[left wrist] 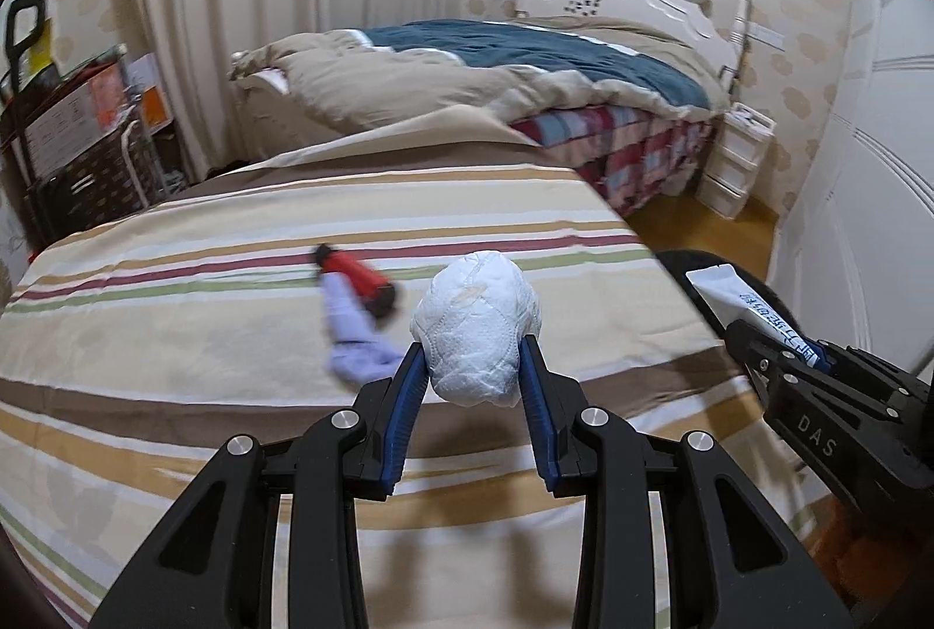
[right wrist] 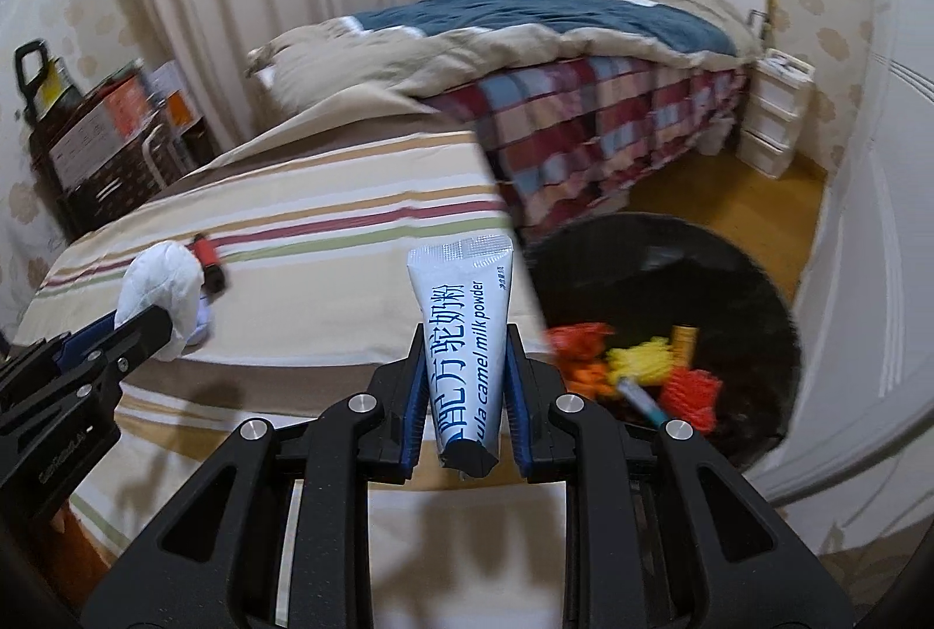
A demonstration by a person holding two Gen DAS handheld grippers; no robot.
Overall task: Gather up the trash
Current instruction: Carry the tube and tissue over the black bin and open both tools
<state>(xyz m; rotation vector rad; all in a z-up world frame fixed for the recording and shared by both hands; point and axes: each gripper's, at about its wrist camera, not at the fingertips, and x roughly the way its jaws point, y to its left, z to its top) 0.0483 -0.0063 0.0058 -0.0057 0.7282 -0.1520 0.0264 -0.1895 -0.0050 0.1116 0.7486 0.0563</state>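
Grippers clamped on white wad, milk-powder sachet; bin seemingly near.

The bin's colourful contents are blurred; its near rim is hidden.

Striped bed: red-black item (blurred), lilac cloth.
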